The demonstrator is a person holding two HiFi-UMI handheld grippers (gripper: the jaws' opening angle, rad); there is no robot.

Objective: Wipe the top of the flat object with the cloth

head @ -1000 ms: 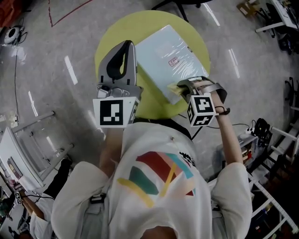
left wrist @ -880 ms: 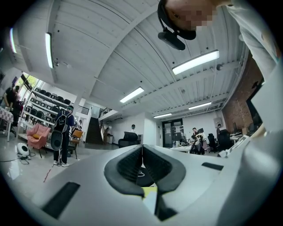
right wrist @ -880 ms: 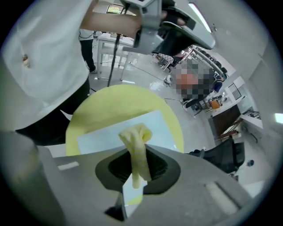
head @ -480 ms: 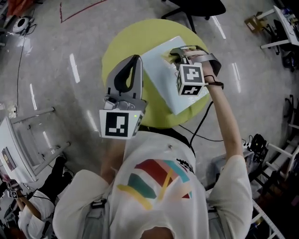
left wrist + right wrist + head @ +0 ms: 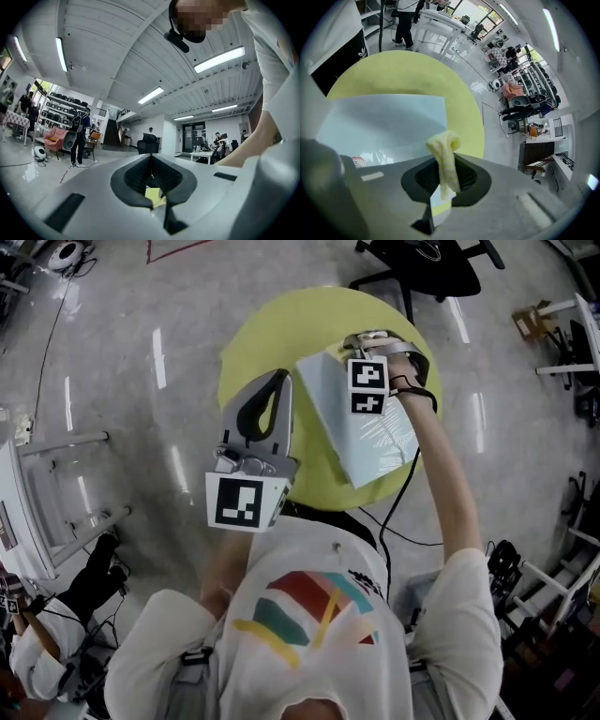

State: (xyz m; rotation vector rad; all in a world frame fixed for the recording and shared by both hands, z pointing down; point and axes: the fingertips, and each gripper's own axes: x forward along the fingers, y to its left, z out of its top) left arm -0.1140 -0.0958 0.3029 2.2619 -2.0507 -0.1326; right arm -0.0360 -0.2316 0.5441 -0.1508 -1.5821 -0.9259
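Surface: a round yellow table (image 5: 246, 343) on a grey shiny floor.
Flat object (image 5: 361, 432): pale blue, lying flat on the table's right half.
Right gripper (image 5: 445, 166): my jaws are closed on the yellow cloth (image 5: 444, 145), at the object's far edge.
Left gripper (image 5: 151, 164): jaws together, nothing between them, held beside the object.
Progress: I judge the wiping is under way; no mark shows which part is done.

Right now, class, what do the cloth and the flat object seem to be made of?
The cloth: soft, matte, pale yellow fabric; it folds limply. The flat object: pale blue, probably wrapped in glossy plastic film; crinkled white glare shows on top.
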